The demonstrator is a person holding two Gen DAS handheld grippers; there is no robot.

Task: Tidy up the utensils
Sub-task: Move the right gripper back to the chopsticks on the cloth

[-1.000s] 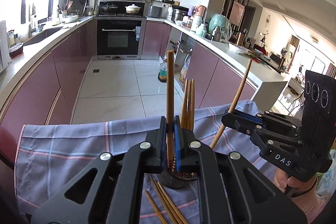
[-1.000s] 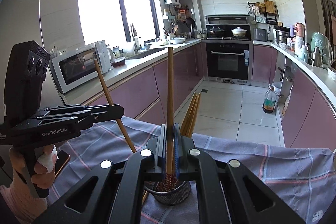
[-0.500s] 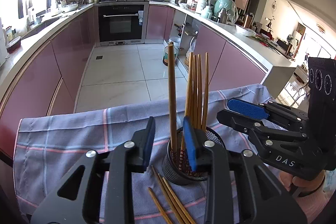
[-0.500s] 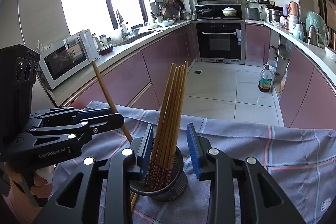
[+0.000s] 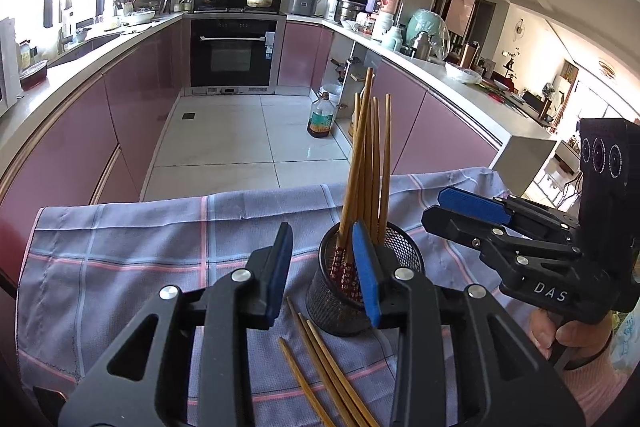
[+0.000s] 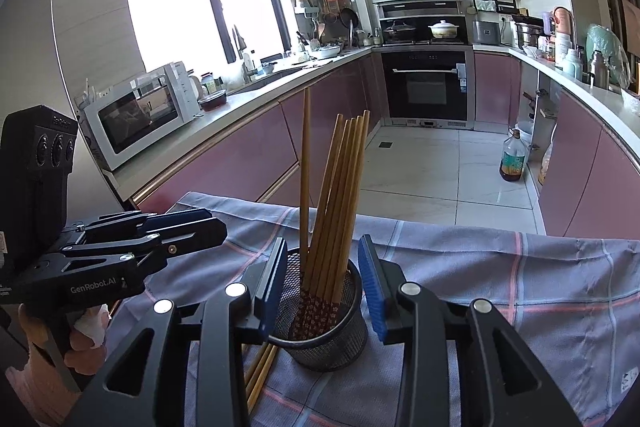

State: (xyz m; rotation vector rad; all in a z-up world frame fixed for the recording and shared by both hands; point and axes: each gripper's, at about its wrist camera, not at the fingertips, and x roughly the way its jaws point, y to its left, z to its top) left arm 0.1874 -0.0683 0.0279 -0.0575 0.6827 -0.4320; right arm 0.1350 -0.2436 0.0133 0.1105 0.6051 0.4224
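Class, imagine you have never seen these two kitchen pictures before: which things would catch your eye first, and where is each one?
First, the bundle of wooden chopsticks standing in a black mesh cup on the checked cloth, in the middle foreground. Next, the two black grippers with blue pads: the right gripper straddles the cup, open, and the left gripper hangs open beside it. Loose chopsticks lie on the cloth at the cup's foot.

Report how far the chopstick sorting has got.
Done: a bundle of chopsticks stands in the mesh cup. In hand: nothing; the left gripper and right gripper have just been opening, their fingers empty. Left: three loose chopsticks lie on the checked cloth beside the cup.
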